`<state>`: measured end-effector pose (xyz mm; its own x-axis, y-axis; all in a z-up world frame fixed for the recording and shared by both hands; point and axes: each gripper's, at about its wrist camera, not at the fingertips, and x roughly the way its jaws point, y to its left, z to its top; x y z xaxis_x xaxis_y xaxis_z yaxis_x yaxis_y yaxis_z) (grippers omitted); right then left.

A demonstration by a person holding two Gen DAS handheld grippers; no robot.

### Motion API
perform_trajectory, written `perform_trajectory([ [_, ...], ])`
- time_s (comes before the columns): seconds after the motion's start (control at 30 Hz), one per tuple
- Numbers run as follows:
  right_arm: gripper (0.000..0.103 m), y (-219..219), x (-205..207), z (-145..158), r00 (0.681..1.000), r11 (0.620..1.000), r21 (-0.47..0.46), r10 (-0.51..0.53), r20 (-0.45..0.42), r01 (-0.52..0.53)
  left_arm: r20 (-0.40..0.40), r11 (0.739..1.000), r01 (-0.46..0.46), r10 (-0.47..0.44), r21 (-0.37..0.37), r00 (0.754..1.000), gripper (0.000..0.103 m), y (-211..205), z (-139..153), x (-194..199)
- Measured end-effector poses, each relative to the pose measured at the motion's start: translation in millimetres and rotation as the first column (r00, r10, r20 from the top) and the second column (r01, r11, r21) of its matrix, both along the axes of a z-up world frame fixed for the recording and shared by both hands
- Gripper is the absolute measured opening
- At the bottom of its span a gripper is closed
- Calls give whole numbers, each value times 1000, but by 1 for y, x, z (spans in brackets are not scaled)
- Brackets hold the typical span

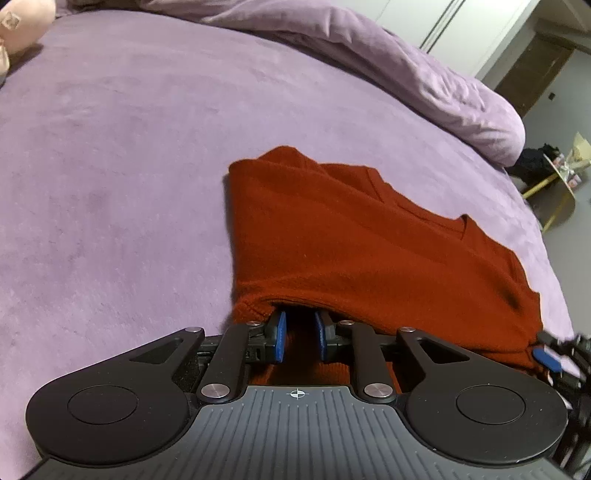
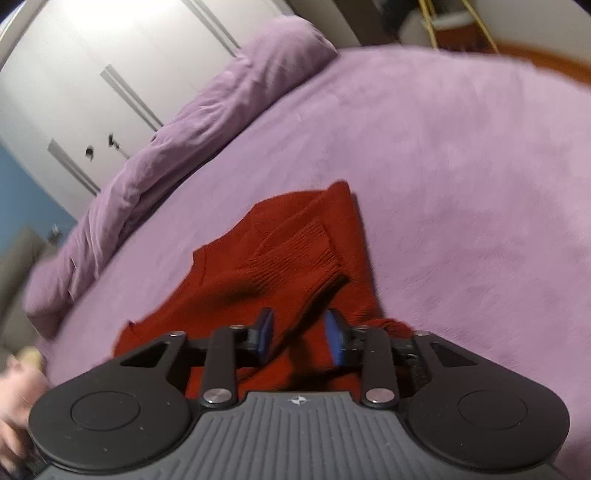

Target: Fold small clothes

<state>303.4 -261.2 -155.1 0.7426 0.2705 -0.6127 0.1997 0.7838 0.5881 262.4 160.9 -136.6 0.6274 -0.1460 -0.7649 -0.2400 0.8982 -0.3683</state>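
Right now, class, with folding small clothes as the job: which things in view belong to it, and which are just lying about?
Belongs to the job:
red sweater, partly folded on the bed
left gripper, fingers tucked under its hem
right gripper, open over it

Just lying about:
purple duvet, bunched along the far edge
pink soft toy
gold stand on the floor

Left wrist view: red knit sweater (image 1: pixel 354 251), partly folded, lies on a bed (image 1: pixel 110 184) covered in lilac plush. V-neck shows on the sweater's far right side. Left gripper (image 1: pixel 300 334) sits at the near hem, blue-padded fingers (image 1: pixel 280 336) pushed under the lifted edge, a narrow gap between them with red knit in it. Right gripper (image 1: pixel 550 356) touches the sweater's near right corner, blurred. Rumpled lilac duvet (image 1: pixel 424 74) lies far right.
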Motion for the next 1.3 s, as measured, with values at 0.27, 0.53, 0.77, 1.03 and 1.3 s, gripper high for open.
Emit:
perform_trajectory([
  [0.27, 5, -3, 7, 2, 1000, 999, 40, -11, 16, 10, -3, 1000, 6, -6, -6, 1000, 21, 2, 6, -1],
  [0.53, 5, -10, -17, 4, 1000, 1000, -12, -15, 19, 16, -7, 1000, 10, -10, -5, 1000, 22, 3, 5, -4],
  [0.77, 3, 0, -11, 0, 998, 986, -155, 57, -6, -57, 17, 996, 58, -60, 69, 998, 46, -9, 27, -20],
  [1.03, 4, 15, -31, 16, 995, 940, -329, 102, 9, -93, 63, 989, 53, -62, 135, 996, 53, -19, 43, -14],
  [1.3, 22, 10, -58, 34, 988, 885, -441, 157, -11, -146, -22, 971, 93, -91, 220, 996, 53, -36, 19, 2],
])
